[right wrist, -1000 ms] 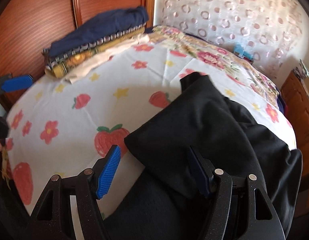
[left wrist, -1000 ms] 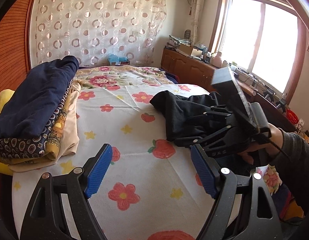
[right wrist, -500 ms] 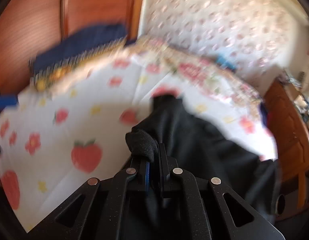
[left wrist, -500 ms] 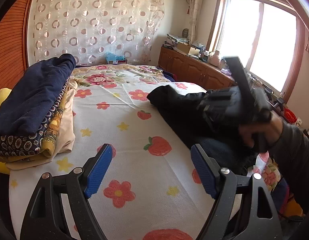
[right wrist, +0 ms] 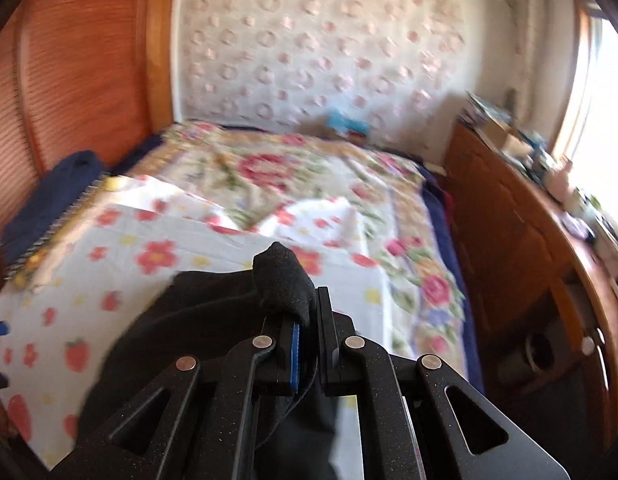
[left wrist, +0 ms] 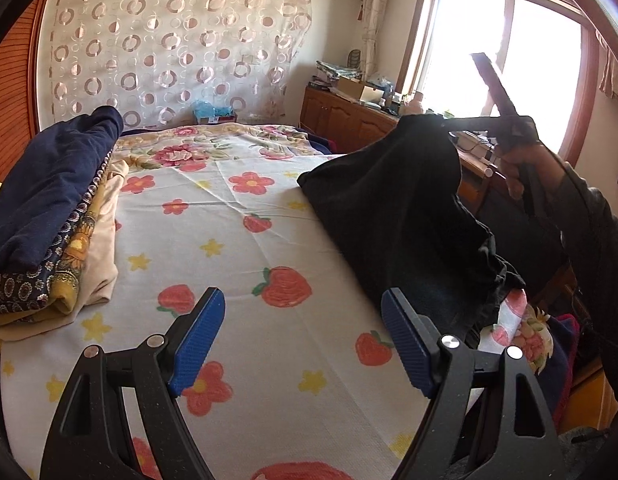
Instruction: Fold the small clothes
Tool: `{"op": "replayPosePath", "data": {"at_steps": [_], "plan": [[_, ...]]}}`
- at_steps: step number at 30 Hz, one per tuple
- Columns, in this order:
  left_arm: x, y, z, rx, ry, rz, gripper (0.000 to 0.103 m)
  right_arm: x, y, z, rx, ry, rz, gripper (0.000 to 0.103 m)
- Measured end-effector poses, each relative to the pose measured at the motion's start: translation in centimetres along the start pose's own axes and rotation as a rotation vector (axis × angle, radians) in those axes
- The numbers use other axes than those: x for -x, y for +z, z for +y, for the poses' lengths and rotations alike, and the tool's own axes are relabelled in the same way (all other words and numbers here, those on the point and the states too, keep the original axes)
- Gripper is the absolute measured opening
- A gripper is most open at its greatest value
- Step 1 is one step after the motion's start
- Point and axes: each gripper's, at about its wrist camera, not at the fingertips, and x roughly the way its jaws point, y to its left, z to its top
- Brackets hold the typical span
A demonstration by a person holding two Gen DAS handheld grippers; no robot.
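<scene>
Sunlight from a big window (left wrist: pixel 505 68) on the right falls across the bed (left wrist: pixel 237 264), which is covered by a white sheet printed with strawberries, flowers and yellow stars. Behind it we see a sheer curtain with ring patterns (left wrist: pixel 177 48) on the far wall, and a wooden cabinet (left wrist: pixel 345 120) cluttered with small items along the right side.

On the left edge of the bed sits a stack of folded clothes (left wrist: pixel 49 216): navy on top, then patterned dark fabric, yellow and cream layers beneath.

Our right gripper (right wrist: pixel 307 320) is clamped tight on a pinch of the black garment (left wrist: pixel 397 208), with a nub of cloth sticking out past the jaws. Seen from the left wrist, that gripper lifts one corner of the garment high on the right, while the rest drapes down onto the right side of the bed and over its edge. A hand (left wrist: pixel 521 168) in a dark sleeve grips its handle.

Our left gripper (left wrist: pixel 301 344) hovers over the near part of the sheet, its blue pads (left wrist: pixel 197 340) spread wide with nothing between them.
</scene>
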Motion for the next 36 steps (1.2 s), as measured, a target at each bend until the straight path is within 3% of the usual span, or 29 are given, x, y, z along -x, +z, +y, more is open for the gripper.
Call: {"op": "replayPosePath", "data": {"at_steps": [4, 7, 9, 12, 18, 25, 28, 36], "plan": [[-0.2, -0.2, -0.6, -0.009, -0.011, 0.007, 0.081, -2.9, 0.0, 0.0, -0.037, -0.064, 0.078, 0.006], [-0.5, -0.3, -1.1, -0.013, -0.019, 0.013, 0.081, -3.3, 0.2, 0.8, -0.051, -0.078, 0.087, 0.019], [-0.7, -0.3, -1.6, -0.022, -0.026, 0.018, 0.081, -2.4, 0.0, 1.8, -0.048, -0.077, 0.068, 0.028], [-0.9, -0.3, -2.4, -0.032, -0.038, 0.020, 0.081, 0.3, -0.9, 2.3, -0.039, -0.047, 0.028, 0.030], [-1.5, -0.4, -3.8, -0.052, -0.049, 0.033, 0.081, 5.1, -7.2, 5.2, -0.006, 0.050, -0.013, 0.043], [-2.0, -0.6, -5.0, -0.068, -0.052, 0.037, 0.081, 6.6, -12.7, 6.5, -0.028, 0.087, -0.006, 0.043], [-2.1, -0.6, -5.1, -0.063, -0.055, 0.040, 0.081, 7.9, -13.8, 6.9, -0.028, 0.055, -0.029, 0.044], [-2.8, -1.0, -6.3, -0.078, -0.068, 0.058, 0.081, 9.0, -15.8, 7.9, -0.074, 0.081, -0.009, 0.049]]}}
